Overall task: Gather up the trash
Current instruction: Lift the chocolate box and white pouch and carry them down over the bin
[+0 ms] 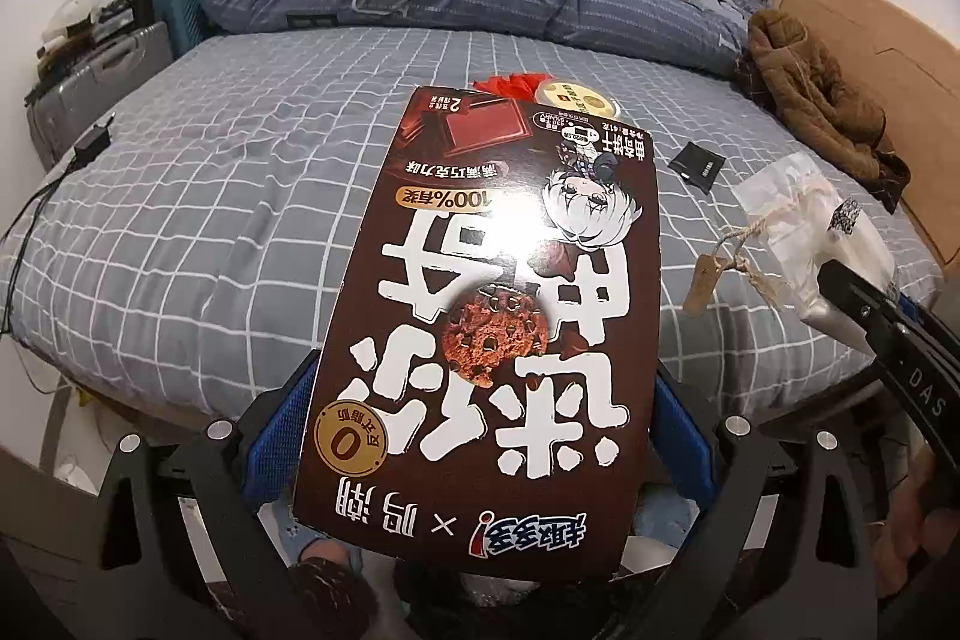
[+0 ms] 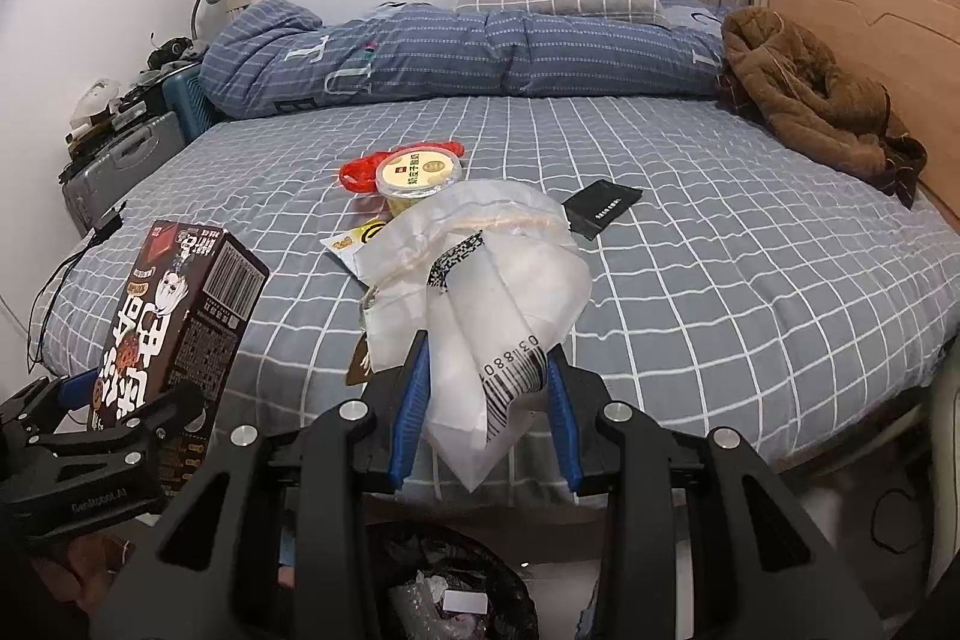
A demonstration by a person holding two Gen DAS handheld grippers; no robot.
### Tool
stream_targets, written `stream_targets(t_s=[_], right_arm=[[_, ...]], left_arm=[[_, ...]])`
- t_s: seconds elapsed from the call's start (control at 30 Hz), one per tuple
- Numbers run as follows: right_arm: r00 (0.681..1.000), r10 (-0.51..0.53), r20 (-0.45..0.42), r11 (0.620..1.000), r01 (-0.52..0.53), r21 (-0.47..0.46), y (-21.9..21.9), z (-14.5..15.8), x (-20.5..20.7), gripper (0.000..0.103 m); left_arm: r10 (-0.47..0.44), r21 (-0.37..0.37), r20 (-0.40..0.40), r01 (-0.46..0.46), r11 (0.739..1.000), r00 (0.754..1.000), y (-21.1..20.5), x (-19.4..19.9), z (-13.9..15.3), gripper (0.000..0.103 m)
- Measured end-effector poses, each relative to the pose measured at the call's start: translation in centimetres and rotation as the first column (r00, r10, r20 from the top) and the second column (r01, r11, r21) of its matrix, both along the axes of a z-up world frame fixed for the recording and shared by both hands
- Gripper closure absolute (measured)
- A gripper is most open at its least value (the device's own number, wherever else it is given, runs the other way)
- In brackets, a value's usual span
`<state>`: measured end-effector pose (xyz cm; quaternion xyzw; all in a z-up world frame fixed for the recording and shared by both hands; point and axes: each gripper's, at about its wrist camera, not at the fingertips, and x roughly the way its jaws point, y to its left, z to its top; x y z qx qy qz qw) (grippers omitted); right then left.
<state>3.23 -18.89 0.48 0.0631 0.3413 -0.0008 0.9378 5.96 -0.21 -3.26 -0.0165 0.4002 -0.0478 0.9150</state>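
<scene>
**Trash run: two items in hand, approx. half left on bed**

Nearest cam, R wrist view: plastic bag (image 2: 480, 316) clamped between right gripper (image 2: 486, 400) pads, crumpled, barcode strip showing, tag on string hanging at its left. L wrist view: cookie box (image 1: 480, 292) clamped in left gripper (image 1: 480, 436), fills frame centre, held over bed edge.

Bin (image 2: 456, 586) at bottom centre of R view, below gripper: black liner, some white scraps already inside; how full, can't tell.

Left on bed (image 2: 720, 280), mid-frame: cup (image 2: 418, 172) w/ lid on, contents hidden; red wrapper (image 2: 360, 172) behind it; yellow packet (image 2: 351, 241); black pouch (image 2: 603, 208).

Judgement: both held items not yet binned; 4 pcs to fetch after.
</scene>
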Motion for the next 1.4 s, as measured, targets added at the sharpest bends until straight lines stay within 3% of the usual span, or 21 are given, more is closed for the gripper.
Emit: stream_targets(t_s=[0.4,0.83,1.4], right_arm=[[1.000,0.017,-0.010,1.000,-0.017,-0.006,1.2,-0.1,-2.7,0.068],[0.996,0.022,-0.083,1.000,-0.022,0.007,2.0,-2.1,-6.5,0.068],[0.984,0.013,-0.179,1.000,-0.012,0.010,2.9,-3.7,-11.1,0.068]], left_arm=[[-0.014,-0.004,-0.021,0.014,1.000,1.000,-0.2,-3.1,-0.5,0.009],[-0.018,0.026,-0.051,0.020,0.999,0.999,-0.1,-6.9,-1.4,0.009],[0.003,0.034,-0.148,0.002,0.999,0.989,0.8,-11.4,-3.2,0.009]])
